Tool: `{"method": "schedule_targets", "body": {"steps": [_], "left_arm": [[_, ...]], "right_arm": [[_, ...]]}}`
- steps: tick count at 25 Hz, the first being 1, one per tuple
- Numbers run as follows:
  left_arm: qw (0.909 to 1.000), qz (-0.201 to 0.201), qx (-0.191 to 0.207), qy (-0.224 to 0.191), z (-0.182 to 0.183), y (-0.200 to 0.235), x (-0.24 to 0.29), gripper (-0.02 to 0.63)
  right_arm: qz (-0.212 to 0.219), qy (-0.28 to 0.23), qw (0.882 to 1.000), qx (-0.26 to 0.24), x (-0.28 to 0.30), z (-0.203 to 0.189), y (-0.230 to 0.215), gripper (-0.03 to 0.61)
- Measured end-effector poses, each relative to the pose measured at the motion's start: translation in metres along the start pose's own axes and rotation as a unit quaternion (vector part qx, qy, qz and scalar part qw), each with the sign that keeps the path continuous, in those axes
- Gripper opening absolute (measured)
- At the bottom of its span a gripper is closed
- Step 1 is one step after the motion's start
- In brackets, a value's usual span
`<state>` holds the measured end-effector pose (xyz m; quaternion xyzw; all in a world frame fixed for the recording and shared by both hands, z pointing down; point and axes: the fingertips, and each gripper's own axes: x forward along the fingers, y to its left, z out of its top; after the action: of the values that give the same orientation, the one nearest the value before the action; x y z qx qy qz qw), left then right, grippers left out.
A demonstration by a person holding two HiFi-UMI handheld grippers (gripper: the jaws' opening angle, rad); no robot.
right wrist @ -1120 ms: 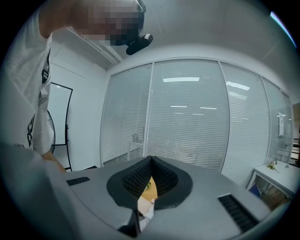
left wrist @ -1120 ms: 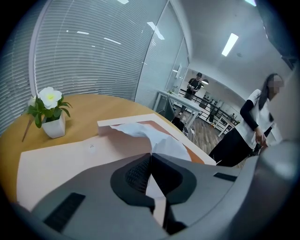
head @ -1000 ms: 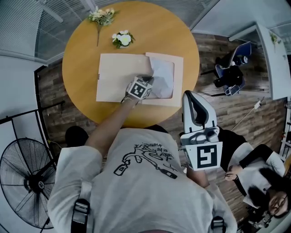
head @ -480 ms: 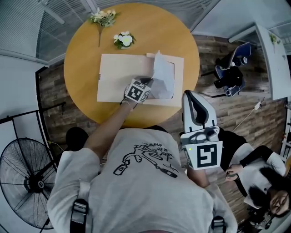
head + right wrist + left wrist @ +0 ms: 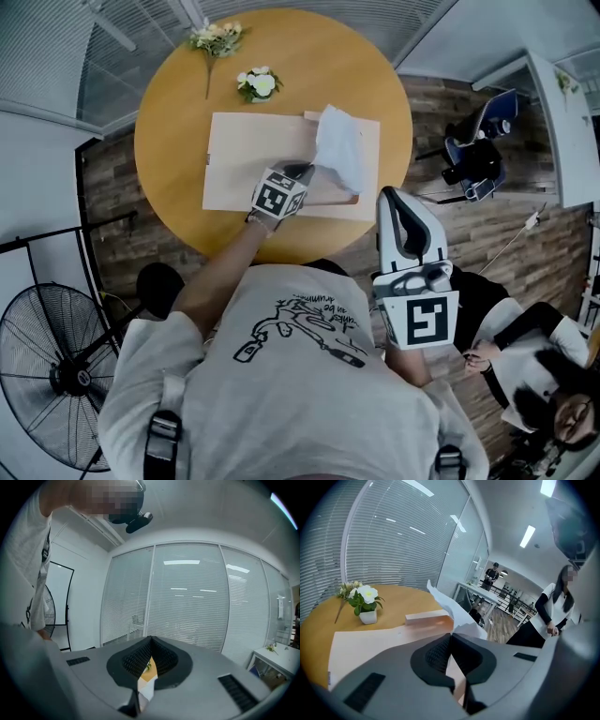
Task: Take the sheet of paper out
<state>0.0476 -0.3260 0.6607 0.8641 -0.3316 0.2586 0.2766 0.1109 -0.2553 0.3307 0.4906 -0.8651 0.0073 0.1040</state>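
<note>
We hold the left tool point(image 5: 305, 172) clenched on the sheet of paper point(image 5: 339, 155). In the left gripper view its jaws meet at the tip, and the white sheet comes out just beyond them. The sheet stands crumpled and tilted above the right end of the beige envelope point(image 5: 248, 169), its upper edge lifted off the surface. Its lower edge sits at the envelope's open end, and we cannot tell whether it is wholly clear of it.

The envelope lies flat in the middle of the round bench point(image 5: 169, 122), with its near long edge close to the near rim. Bare wood lies to its left and right. Beyond its far edge a small potted flower point(image 5: 256, 82) stands apart from it, and a loose flower sprig point(image 5: 214, 37) lies near the far rim.

Our right tool point(image 5: 398, 202) is clenched on nothing, its jaw tips touching in the right gripper view. It hangs off the bench past the near right rim, over the wooden floor point(image 5: 441, 225) and well apart from the sheet. A fan point(image 5: 56, 370) stands on the floor to our left and a chair point(image 5: 478, 150) to our right, both clear of the bench.
</note>
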Motion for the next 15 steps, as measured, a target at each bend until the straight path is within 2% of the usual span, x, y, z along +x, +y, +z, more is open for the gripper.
{"method": "schedule_targets", "body": {"steps": [15], "left_arm": [[0.998, 0.004, -0.022, -0.06, 0.034, -0.021, -0.058, 0.02]], "right_arm": [[-0.003, -0.007, 1.0, 0.002, -0.009, 0.003, 0.001, 0.008]]}}
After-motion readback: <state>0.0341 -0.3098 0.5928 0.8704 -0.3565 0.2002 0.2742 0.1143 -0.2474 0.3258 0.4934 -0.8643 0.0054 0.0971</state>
